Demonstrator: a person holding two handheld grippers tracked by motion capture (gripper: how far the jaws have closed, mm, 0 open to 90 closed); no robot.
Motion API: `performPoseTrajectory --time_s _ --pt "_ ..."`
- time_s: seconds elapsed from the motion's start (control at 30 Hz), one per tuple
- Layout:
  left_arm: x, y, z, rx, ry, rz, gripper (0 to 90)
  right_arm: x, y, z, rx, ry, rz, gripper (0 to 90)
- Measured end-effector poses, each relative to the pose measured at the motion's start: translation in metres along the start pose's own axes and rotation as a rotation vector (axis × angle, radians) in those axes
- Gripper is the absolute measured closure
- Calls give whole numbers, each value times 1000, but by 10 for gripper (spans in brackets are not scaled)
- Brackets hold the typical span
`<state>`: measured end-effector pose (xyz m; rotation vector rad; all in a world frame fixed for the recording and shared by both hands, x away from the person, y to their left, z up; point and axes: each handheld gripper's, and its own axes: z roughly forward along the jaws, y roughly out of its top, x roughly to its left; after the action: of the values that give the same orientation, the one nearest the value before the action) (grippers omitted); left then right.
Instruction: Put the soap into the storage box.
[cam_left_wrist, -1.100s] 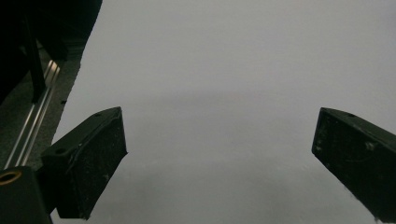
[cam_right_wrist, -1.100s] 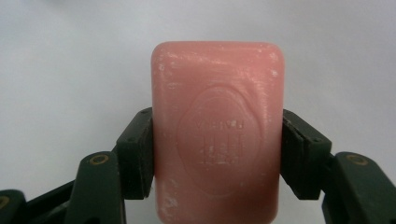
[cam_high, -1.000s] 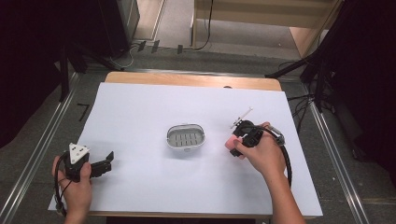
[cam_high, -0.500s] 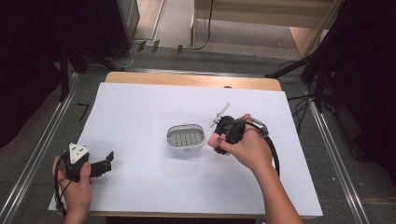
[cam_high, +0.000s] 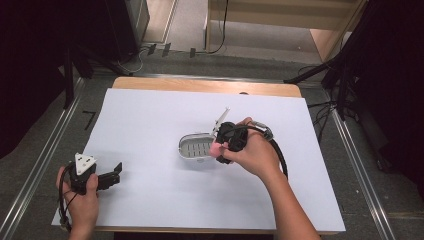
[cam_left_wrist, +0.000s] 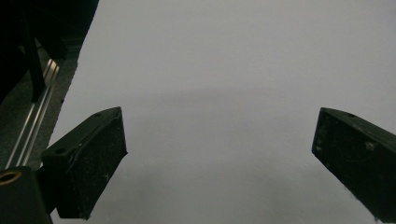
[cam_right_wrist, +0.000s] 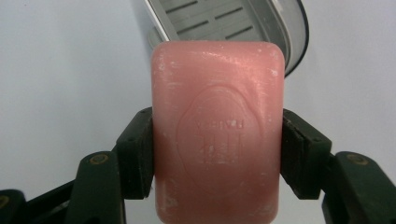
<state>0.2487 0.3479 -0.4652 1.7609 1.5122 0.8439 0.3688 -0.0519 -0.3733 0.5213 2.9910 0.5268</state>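
A pink bar of soap (cam_right_wrist: 217, 130) with an embossed oval stamp sits clamped between the two black jaws of my right gripper (cam_right_wrist: 217, 158). In the high view that right gripper (cam_high: 220, 148) hangs over the right rim of the oval grey soap dish (cam_high: 192, 146), and the soap (cam_high: 217, 149) shows as a small pink patch. The dish (cam_right_wrist: 233, 21) with its slotted insert lies just beyond the soap in the right gripper view. My left gripper (cam_high: 116, 172) rests at the table's front left, jaws wide apart over bare white surface (cam_left_wrist: 219, 93).
The white table sheet (cam_high: 150, 115) spreads wide around the dish. A wooden strip (cam_high: 200, 85) runs along the far edge. Metal rails (cam_high: 40, 165) flank the table on both sides. A black cable (cam_high: 280, 155) loops behind my right hand.
My right hand has carried the soap leftward and slightly up, from the table's right part to the right rim of the dish. The left hand has stayed put.
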Motion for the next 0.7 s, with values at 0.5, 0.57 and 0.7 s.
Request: performPoseTrajectory --time_s 0.5,0.57,0.7 --pt "0 0 0 1 -2 3 33 -2 34 6 -11 26 -103 386" --pt "0 0 0 1 -3 3 33 -3 39 6 -14 28 -106 386" --pt "0 0 0 5 -3 5 33 -5 44 9 -9 39 -126 386"
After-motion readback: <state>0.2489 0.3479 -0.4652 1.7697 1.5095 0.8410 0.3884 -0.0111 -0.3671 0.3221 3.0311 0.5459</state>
